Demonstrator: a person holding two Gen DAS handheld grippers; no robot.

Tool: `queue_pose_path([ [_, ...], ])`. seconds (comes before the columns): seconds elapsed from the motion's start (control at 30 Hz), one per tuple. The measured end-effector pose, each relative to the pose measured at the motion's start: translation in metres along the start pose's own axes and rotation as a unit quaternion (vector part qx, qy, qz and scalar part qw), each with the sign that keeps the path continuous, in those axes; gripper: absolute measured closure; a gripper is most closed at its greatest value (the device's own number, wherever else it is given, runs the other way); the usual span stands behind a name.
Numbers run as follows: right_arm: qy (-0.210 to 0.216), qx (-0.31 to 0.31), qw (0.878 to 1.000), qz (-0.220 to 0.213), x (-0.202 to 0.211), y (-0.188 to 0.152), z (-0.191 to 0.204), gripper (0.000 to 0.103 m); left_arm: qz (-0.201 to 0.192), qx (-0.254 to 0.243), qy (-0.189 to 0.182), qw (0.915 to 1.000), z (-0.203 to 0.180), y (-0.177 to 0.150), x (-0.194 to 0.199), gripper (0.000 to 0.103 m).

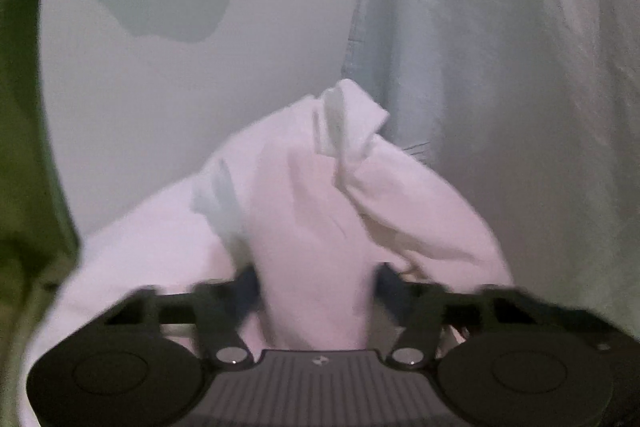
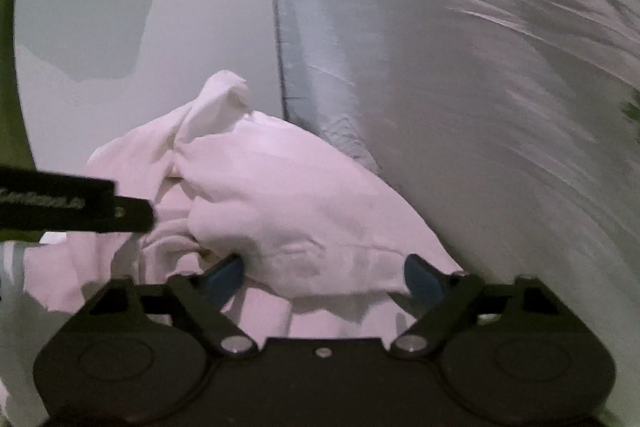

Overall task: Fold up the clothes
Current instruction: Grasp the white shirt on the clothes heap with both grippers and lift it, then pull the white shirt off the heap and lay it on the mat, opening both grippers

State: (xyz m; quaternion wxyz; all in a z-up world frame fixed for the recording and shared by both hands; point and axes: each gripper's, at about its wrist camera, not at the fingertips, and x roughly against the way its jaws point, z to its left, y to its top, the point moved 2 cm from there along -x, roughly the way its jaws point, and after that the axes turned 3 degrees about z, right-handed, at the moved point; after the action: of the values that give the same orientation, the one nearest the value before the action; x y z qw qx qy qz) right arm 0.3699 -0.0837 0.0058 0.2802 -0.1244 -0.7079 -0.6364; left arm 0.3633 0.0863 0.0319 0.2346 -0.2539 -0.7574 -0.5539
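Note:
A white garment [image 1: 320, 195] is bunched up in front of my left gripper [image 1: 316, 279]. Its fabric runs between the two blue-padded fingers, which are closed on a thick fold of it. In the right wrist view the same white garment [image 2: 280, 195] lies crumpled across my right gripper [image 2: 324, 275]. The blue pads [image 2: 224, 275] stand wide apart with cloth draped over and between them. Part of the left gripper's black body [image 2: 72, 207] shows at the left of that view, beside the cloth. The images are blurred.
A pale grey-white surface [image 1: 160, 87] lies under the garment. A light blue-grey sheet [image 1: 500, 67] covers the right side in both views [image 2: 480, 107]. A green edge [image 1: 20, 107] runs along the far left.

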Motion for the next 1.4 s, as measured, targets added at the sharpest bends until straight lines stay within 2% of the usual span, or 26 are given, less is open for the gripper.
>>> queue_pose_path([
  [0.03,0.005,0.008,1.0,-0.004,-0.001,0.001,0.002,0.066,-0.003,-0.004,-0.003,1.0,-0.004,-0.002,0.001,0.07],
  [0.1,0.013,0.017,1.0,-0.01,0.003,0.0,0.002,0.071,-0.014,-0.025,0.003,0.9996,-0.013,-0.006,0.006,0.081],
  [0.17,0.025,0.017,0.999,-0.018,0.01,-0.003,-0.003,0.087,-0.027,-0.04,0.012,0.9987,-0.021,-0.01,0.017,0.085],
  [0.23,0.015,0.012,0.999,-0.027,0.021,-0.008,-0.011,0.091,-0.04,-0.045,0.015,0.9981,-0.026,-0.015,0.03,0.09],
  [0.27,0.007,0.009,0.999,-0.033,0.029,-0.011,-0.015,0.092,-0.047,-0.047,0.017,0.9976,-0.029,-0.018,0.037,0.098],
  [0.43,-0.033,-0.032,0.997,-0.063,0.086,-0.035,-0.05,0.094,-0.1,-0.088,0.009,0.9911,-0.055,-0.045,0.104,0.099],
  [0.63,-0.095,-0.084,0.987,-0.097,0.182,-0.088,-0.1,0.094,-0.099,-0.137,-0.016,0.9855,-0.101,-0.11,0.16,0.099],
  [0.77,-0.164,-0.108,0.976,-0.093,0.251,-0.145,-0.148,0.094,-0.063,-0.144,-0.026,0.9872,-0.127,-0.167,0.18,0.099],
  [0.9,-0.233,-0.145,0.96,-0.056,0.318,-0.212,-0.213,0.094,-0.019,-0.155,-0.053,0.9864,-0.166,-0.227,0.202,0.099],
  [0.97,-0.27,-0.169,0.947,-0.038,0.352,-0.244,-0.247,0.094,0.002,-0.165,-0.069,0.9838,-0.188,-0.259,0.213,0.099],
  [1.07,-0.327,-0.2,0.923,-0.016,0.405,-0.293,-0.297,0.094,0.056,-0.189,-0.107,0.9745,-0.23,-0.31,0.221,0.098],
  [1.17,-0.374,-0.237,0.896,0.012,0.448,-0.337,-0.343,0.094,0.125,-0.19,-0.125,0.9657,-0.26,-0.363,0.221,0.087],
  [1.23,-0.391,-0.253,0.884,0.034,0.467,-0.362,-0.365,0.094,0.165,-0.187,-0.125,0.9604,-0.267,-0.389,0.222,0.086],
  [1.3,-0.384,-0.267,0.882,0.059,0.474,-0.38,-0.379,0.093,0.18,-0.194,-0.12,0.957,-0.266,-0.403,0.226,0.076],
  [1.33,-0.378,-0.27,0.883,0.068,0.477,-0.388,-0.382,0.093,0.178,-0.191,-0.116,0.9583,-0.26,-0.404,0.229,0.07],
  [1.4,-0.361,-0.275,0.887,0.081,0.478,-0.396,-0.382,0.089,0.173,-0.185,-0.109,0.9611,-0.249,-0.405,0.235,0.05],
])
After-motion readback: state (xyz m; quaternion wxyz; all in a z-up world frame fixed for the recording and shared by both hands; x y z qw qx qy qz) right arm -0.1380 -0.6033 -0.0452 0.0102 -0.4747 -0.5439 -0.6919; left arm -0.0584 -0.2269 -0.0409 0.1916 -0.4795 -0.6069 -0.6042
